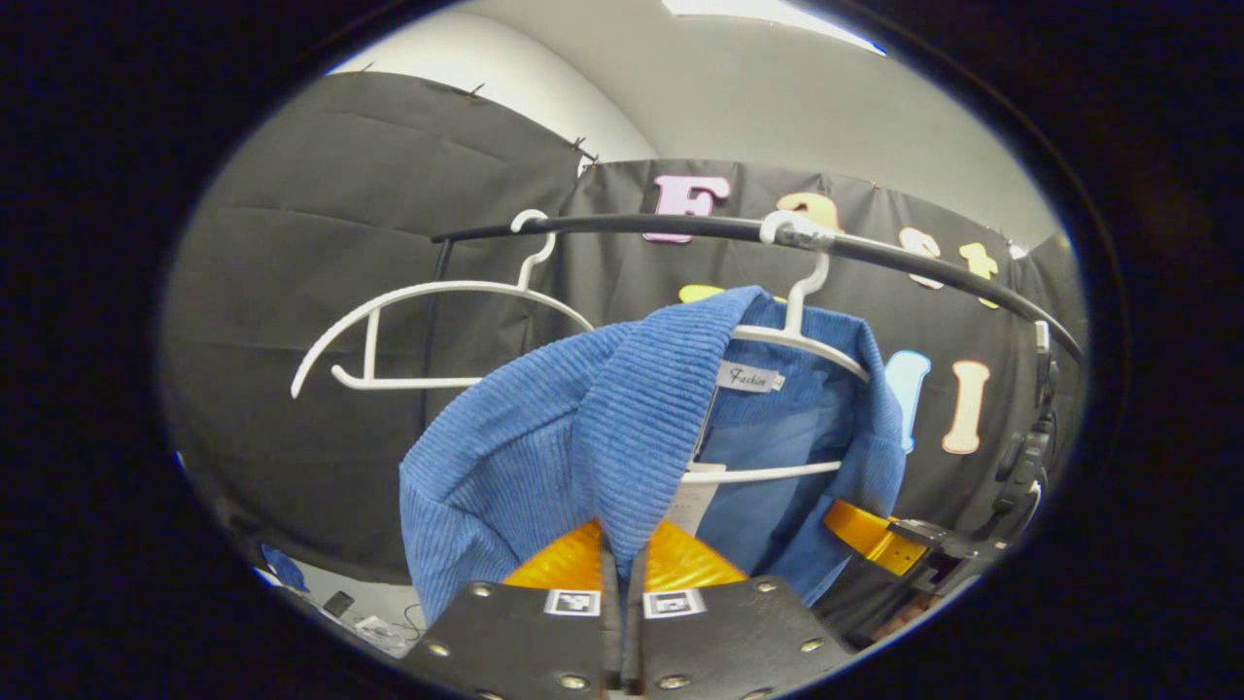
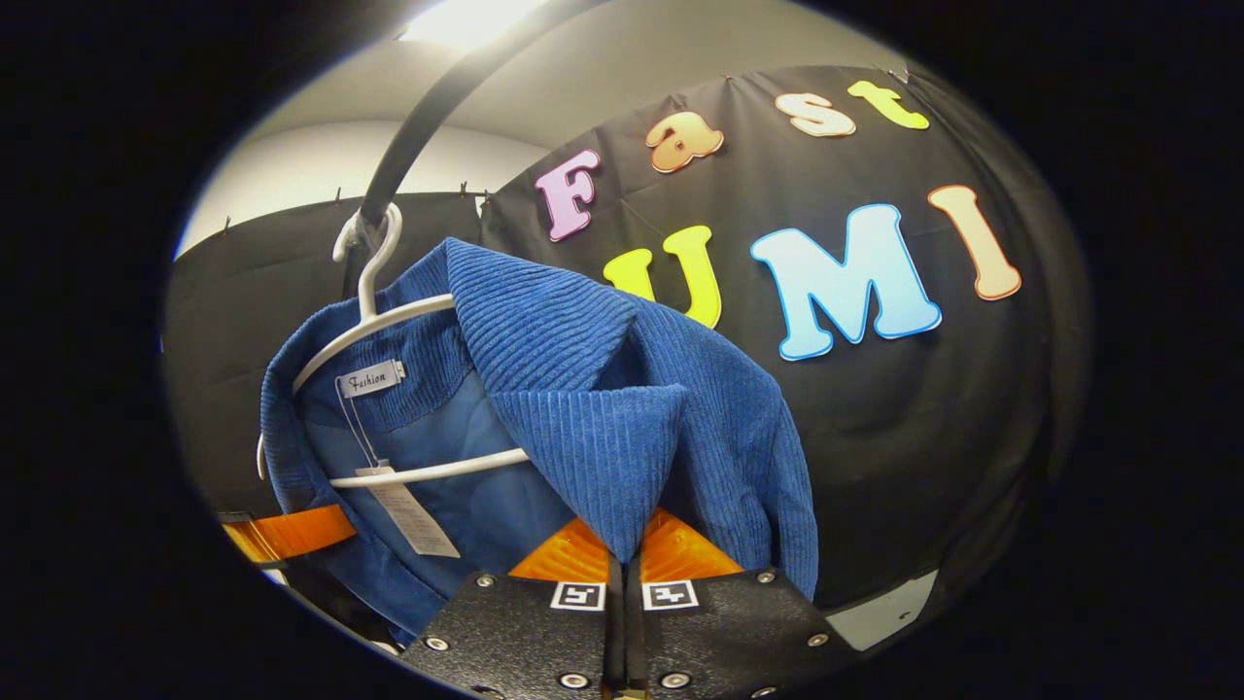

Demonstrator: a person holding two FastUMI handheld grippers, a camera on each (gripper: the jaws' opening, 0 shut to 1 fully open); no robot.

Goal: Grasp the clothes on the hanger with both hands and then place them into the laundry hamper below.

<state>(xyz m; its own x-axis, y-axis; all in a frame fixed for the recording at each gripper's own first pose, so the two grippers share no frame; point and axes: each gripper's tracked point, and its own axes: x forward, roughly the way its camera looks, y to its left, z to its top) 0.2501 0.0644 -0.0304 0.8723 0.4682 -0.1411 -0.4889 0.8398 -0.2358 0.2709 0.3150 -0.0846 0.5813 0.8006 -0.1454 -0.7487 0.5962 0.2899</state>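
A blue corduroy jacket (image 1: 544,457) hangs on a white hanger (image 1: 802,340) from a black rail (image 1: 680,228). In the left gripper view my left gripper (image 1: 622,554) is shut on the jacket's collar flap, which drops between its fingers. The right gripper shows at the jacket's far side (image 1: 875,540). In the right gripper view the same jacket (image 2: 603,428) sits on its hanger (image 2: 374,321), and my right gripper (image 2: 627,554) is shut on the other collar flap. A paper tag (image 2: 408,510) dangles inside the jacket. The left gripper shows at the lower left (image 2: 282,535).
An empty white hanger (image 1: 428,311) hangs on the same rail to the left of the jacket. The rail's upright post (image 1: 432,321) stands behind it. Black cloth walls enclose the booth. Small items lie on the floor at the lower left (image 1: 374,627).
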